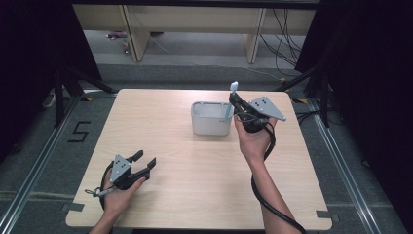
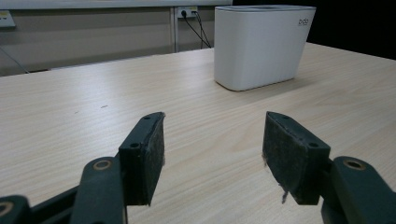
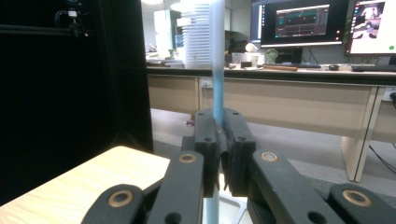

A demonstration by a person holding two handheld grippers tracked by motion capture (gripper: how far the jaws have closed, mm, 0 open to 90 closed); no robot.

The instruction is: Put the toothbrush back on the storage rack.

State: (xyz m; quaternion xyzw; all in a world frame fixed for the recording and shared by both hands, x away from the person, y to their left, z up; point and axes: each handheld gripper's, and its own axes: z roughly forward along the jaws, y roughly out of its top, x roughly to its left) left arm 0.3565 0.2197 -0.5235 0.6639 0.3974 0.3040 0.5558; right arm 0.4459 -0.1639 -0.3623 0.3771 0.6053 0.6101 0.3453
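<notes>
Toothbrush (image 1: 233,97) clamped upright in right gripper (image 1: 237,105) over white bin (image 1: 210,118); left gripper (image 1: 143,163) wide apart, well short of bin.

Even overhead light, dark surrounds, soft shadows, slightly blurry frames

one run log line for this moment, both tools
left tool: open, low over table | right tool: shut on toothbrush, upright, by white holder rim
</notes>
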